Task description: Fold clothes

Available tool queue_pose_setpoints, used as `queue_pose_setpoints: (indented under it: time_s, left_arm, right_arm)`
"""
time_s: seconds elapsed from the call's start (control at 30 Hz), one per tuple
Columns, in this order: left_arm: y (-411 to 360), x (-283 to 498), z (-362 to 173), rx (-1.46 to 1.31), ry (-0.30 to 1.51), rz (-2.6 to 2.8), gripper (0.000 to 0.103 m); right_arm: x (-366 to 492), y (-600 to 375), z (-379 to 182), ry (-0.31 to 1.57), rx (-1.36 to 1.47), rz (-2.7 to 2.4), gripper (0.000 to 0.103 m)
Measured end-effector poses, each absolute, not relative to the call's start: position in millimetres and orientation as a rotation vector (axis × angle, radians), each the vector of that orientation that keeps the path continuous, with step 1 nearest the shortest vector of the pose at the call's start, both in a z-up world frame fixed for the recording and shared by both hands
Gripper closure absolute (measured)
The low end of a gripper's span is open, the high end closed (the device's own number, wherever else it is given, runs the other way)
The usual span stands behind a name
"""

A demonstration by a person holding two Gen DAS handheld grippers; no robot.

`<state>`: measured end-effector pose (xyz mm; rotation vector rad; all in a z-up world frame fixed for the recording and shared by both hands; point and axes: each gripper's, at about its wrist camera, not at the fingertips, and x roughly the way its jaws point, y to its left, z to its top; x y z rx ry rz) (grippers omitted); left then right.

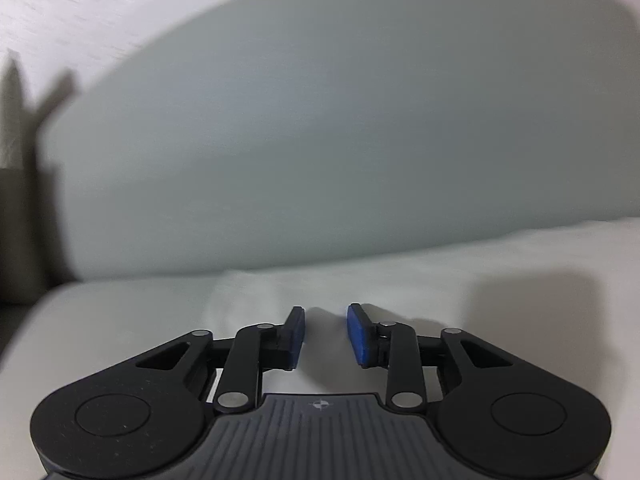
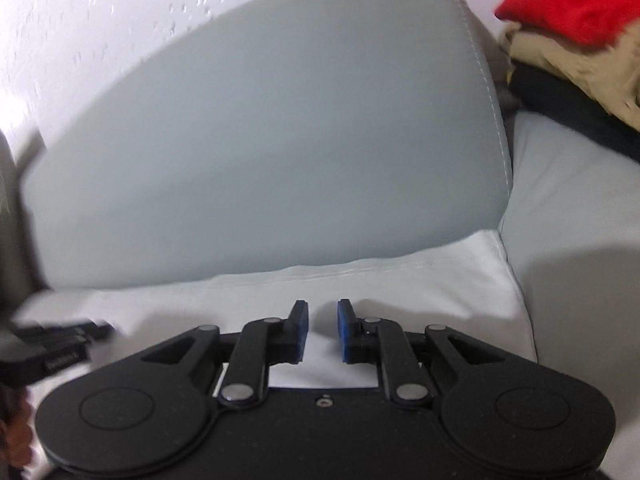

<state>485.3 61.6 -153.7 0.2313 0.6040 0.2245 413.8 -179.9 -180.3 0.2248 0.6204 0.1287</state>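
Two hand-held grippers point down over a pale seat cushion (image 1: 120,340), each facing a grey-green backrest (image 1: 320,140) with a textured white wall (image 1: 80,8) above and behind it.

The left gripper (image 1: 326,332) has its blue pads (image 1: 362,336) clearly apart. Only the bare white cushion and the pads' own shadow show in the gap; nothing is pinched. The backrest fills the view ahead of it, and a dark brown shape sits at the far left edge, too blurred to name.

The right gripper (image 2: 323,328) holds its pads closer together, with a narrow gap through which the white cushion shows. Nothing lies between them, and they do not touch each other. The cushion's stitched front seam runs just ahead of its fingertips. To its right, a second grey cushion (image 2: 580,220) rises beside the seat.

The clothes (image 2: 580,48) lie well apart from this gripper, ahead and far to its right, past the end of the backrest. They form a loose pile: a red garment (image 2: 568,0) on top, a tan fuzzy one (image 2: 576,64) under it, and a dark one (image 2: 568,108) at the bottom. Neither gripper touches the pile. It does not appear in the left wrist view.

At the right gripper's left side, low over the cushion, there is a blurred black piece of gear (image 2: 52,344).
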Motion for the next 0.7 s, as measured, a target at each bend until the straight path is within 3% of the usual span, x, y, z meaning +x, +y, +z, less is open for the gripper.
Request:
queue_pose_setpoints:
  time_s: [0.1, 0.17, 0.2, 0.23, 0.33, 0.37, 0.7]
  left_arm:
    - [91, 509, -161, 0.235, 0.607, 0.417, 0.066]
    - [109, 515, -160, 0.209, 0.611, 0.447, 0.051]
    - [113, 514, -157, 0.207, 0.613, 0.446, 0.051]
    - [113, 511, -154, 0.225, 0.617, 0.447, 0.051]
    - [124, 499, -135, 0.199, 0.658, 0.458, 0.068]
    - [131, 488, -124, 0.160, 0.667, 0.451, 0.067]
    - [157, 262, 12, 0.101, 0.571, 0.300, 0.067]
  right_arm:
    - [428, -203, -187, 0.575, 0.257, -0.034, 0.103]
    - [432, -225, -189, 0.559, 0.268, -0.155, 0.103]
    - [432, -234, -189, 0.559, 0.293, -0.157, 0.103]
    - [431, -237, -188, 0.566, 0.301, -0.140, 0.103]
    - [414, -225, -172, 0.591, 0.251, -0.167, 0.101]
    - [402, -224, -162, 0.589, 0.265, -0.170, 0.096]
    - [199, -256, -6, 0.469, 0.378, -0.038, 0.084]
